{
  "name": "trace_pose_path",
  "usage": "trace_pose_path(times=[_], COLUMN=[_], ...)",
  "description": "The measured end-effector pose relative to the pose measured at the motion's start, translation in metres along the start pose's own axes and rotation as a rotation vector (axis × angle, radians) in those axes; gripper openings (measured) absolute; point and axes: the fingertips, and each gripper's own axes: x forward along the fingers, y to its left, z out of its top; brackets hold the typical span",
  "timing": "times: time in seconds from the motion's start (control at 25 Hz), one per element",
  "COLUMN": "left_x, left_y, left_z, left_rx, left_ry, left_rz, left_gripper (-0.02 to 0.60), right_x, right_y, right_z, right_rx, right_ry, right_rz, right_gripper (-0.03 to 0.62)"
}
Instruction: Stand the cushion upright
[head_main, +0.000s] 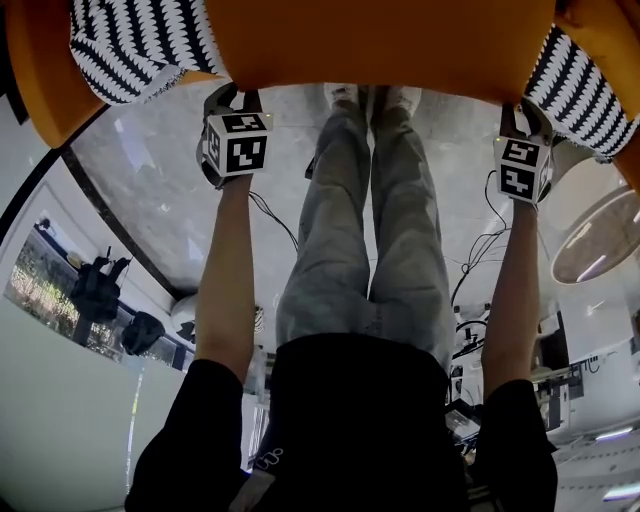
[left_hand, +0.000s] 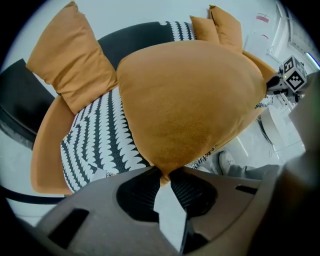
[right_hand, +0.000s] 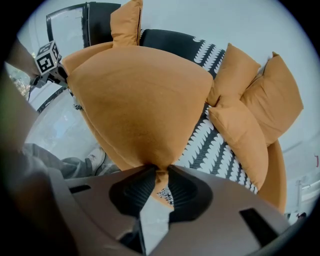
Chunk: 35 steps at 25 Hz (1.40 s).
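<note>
Your left gripper (left_hand: 165, 172) had its fingers (left_hand: 141, 191) pinched shut on one corner of the orange cushion (left_hand: 190, 100). Your right gripper (right_hand: 159, 172) clamped another corner of it the same way. The cushion spanned the space between both grippers, held over the front of the black-and-white patterned seat (left_hand: 97, 142) of the orange sofa (left_hand: 42, 160). Farther back, one spare cushion (left_hand: 70, 55) leaned at the seat's left end. Two more cushions (right_hand: 240, 132) lay stacked at its right end.

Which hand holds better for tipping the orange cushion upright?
Probably right: the right gripper has the cushion corner deep between its fingers, tip poking through; the left gripper nips only the tip.
</note>
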Motion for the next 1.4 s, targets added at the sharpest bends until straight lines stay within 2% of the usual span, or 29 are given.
trace_pose_path(times=[0.12, 0.2, 0.32, 0.52, 0.6, 0.76, 0.92, 1.2, 1.4], left_x=[-0.011, -0.021, -0.034, -0.075, -0.094, -0.117, -0.144, -0.171, -0.176], left_y=[0.005, 0.007, 0.013, 0.031, 0.035, 0.061, 0.078, 0.114, 0.14], left_z=[0.001, 0.008, 0.022, 0.046, 0.055, 0.088, 0.112, 0.178, 0.235], left_rx=[-0.003, -0.041, -0.095, -0.157, -0.193, -0.236, -0.281, -0.299, -0.26], left_ry=[-0.01, -0.033, -0.074, -0.154, -0.185, -0.286, -0.32, -0.453, -0.527], left_rz=[-0.005, -0.025, -0.048, -0.043, -0.051, -0.029, -0.005, 0.024, 0.068], left_gripper=[0.038, 0.029, 0.025, 0.023, 0.023, 0.024, 0.025, 0.025, 0.025], right_x=[-0.012, -0.022, -0.031, -0.067, -0.087, -0.11, -0.138, -0.16, -0.16], right_y=[0.005, 0.002, -0.003, -0.015, -0.021, -0.042, -0.062, -0.111, -0.144], right_z=[0.009, 0.016, 0.028, 0.05, 0.057, 0.099, 0.128, 0.188, 0.231], right_rx=[0.028, 0.07, 0.126, 0.152, 0.169, 0.21, 0.206, 0.222, 0.215], right_ry=[-0.018, -0.034, -0.061, -0.121, -0.139, -0.234, -0.289, -0.413, -0.488], right_rz=[-0.001, 0.004, 0.02, 0.014, -0.002, -0.063, -0.078, -0.161, -0.201], right_gripper=[0.032, 0.02, 0.017, 0.017, 0.017, 0.017, 0.017, 0.017, 0.017])
